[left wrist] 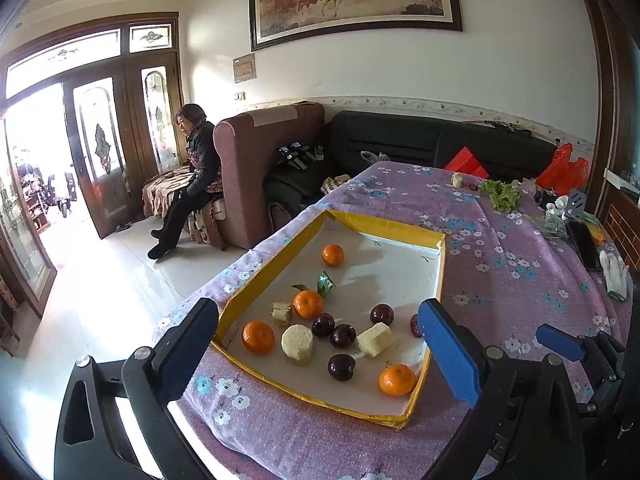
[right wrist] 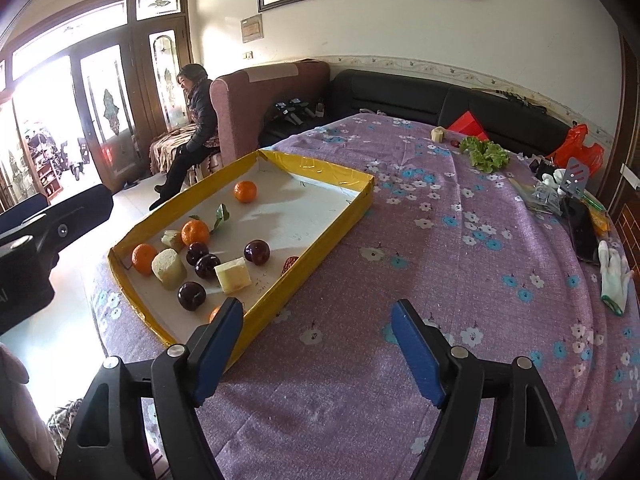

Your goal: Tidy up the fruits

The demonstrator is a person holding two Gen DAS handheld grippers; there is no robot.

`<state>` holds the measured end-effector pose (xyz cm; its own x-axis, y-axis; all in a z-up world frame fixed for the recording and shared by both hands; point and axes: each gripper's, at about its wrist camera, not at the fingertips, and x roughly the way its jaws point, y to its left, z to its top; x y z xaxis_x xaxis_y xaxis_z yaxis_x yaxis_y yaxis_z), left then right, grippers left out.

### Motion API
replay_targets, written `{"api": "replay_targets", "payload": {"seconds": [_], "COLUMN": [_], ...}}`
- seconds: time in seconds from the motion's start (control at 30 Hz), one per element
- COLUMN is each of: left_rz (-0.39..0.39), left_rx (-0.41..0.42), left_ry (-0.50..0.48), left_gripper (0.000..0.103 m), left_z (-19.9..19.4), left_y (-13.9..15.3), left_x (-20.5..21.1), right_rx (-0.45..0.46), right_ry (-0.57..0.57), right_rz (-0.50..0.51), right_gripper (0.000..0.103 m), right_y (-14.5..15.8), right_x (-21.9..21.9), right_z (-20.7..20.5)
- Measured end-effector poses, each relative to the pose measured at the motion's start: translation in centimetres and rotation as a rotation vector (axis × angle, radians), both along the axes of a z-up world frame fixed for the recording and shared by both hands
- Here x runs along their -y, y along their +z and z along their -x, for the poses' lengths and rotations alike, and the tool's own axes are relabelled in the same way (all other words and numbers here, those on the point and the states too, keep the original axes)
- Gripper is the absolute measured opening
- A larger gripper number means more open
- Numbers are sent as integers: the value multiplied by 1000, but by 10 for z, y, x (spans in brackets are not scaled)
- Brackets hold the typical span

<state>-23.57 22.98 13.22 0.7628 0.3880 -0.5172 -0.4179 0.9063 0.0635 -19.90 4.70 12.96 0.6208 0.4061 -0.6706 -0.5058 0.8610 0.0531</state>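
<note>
Yellow-rimmed tray [left wrist: 438, 276] holds mandarins [left wrist: 258, 337], dark plums [left wrist: 341, 367], pale chunks. Left gripper [left wrist: 320, 350] spread wide over tray; right gripper [right wrist: 318, 344] spread, empty, beside tray.

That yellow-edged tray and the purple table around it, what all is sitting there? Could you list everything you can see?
tray: one, yellow rim, white floor, on the tablecloth
tangerines: four, orange, in the tray
plums: four, dark purple, in the tray
sugarcane pieces: three, pale cream, in the tray
red date: one, by the tray's right wall
tablecloth: one, purple with flowers, over the table
lettuce: one bunch, green, far side of the table
glove: one, white, right edge
left gripper: one, black with blue pads, open over the tray
right gripper: one, same make, open, right of the tray
</note>
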Motion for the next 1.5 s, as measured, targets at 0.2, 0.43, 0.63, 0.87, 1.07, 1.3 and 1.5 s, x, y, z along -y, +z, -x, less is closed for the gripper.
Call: {"api": "replay_targets", "payload": {"seconds": [0.2,0.43,0.63,0.87,1.07,1.3,1.5], "left_rz": [8,15,25,34,43,52,61], "left_rx": [-11,-16,-25,-35,-43,-47,-59], "left_ry": [-4,-2,-1,2,4,5,9], "left_gripper": [100,100,100,100,100,100,100], "left_z": [0,0,-4,-8,-13,-15,-18], "left_y": [-3,-4,-11,-17,-22,-25,-29], "left_x": [1,0,-2,-4,-8,-10,-13], "right_rx": [9,6,-8,1,10,15,3], "right_ry": [-2,-6,-13,-22,-32,-59,-68], "right_rz": [16,20,27,50,76,113,121], "right_gripper": [85,86,86,87,90,92,93], "right_y": [-3,-6,-13,-17,-20,-23,-26], "right_x": [-2,-3,-5,-10,-15,-18,-19], "right_z": [4,4,0,-1,-2,-6,-8]}}
